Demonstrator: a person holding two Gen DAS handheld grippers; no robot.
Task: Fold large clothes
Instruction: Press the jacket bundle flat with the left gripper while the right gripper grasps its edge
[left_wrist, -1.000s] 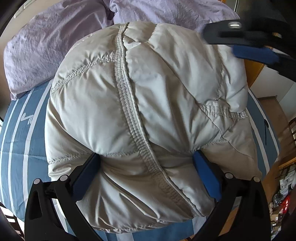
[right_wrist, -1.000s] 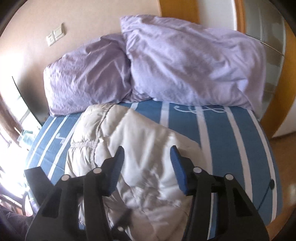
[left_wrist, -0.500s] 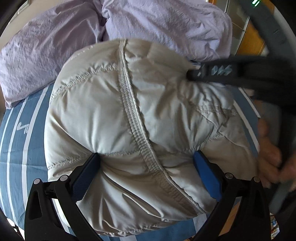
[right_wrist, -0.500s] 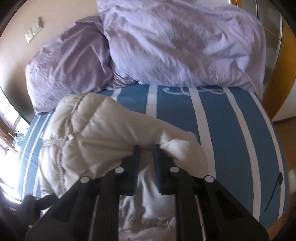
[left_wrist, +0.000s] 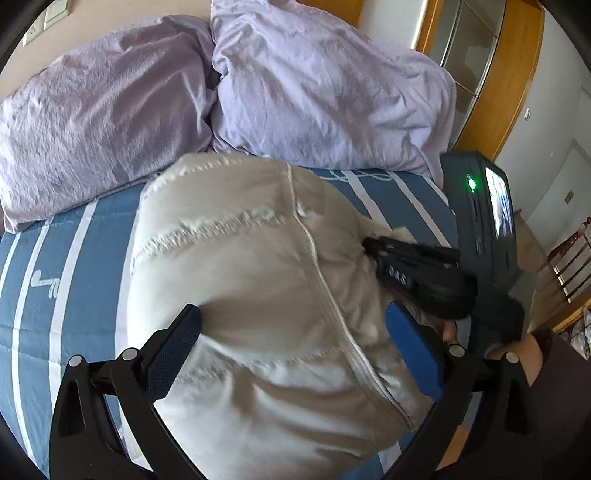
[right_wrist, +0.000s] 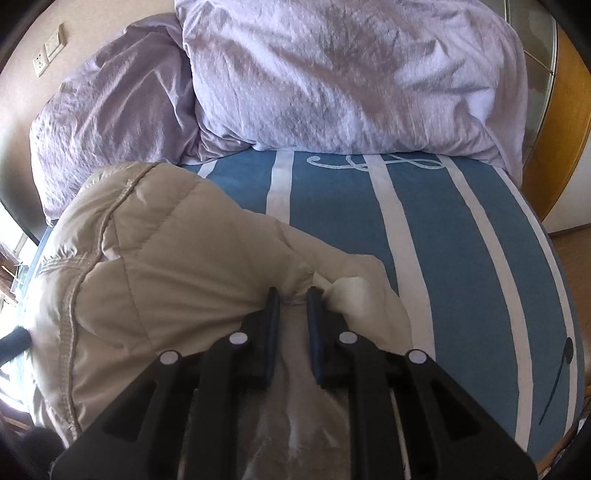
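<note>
My right gripper (right_wrist: 293, 295) pinches the puffer jacket (right_wrist: 166, 266) at its right edge | left gripper (left_wrist: 291, 328) clamps its near bulk | jacket's long axis points toward the lilac pillows (right_wrist: 332, 74) on the striped bed (right_wrist: 443, 236).

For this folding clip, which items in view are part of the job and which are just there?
Job:
- puffy beige jacket
- right gripper, pinching its fabric
- left gripper, spread around its bulk

Just there:
- two lilac pillows
- blue striped bedcover
- wall sockets
</note>
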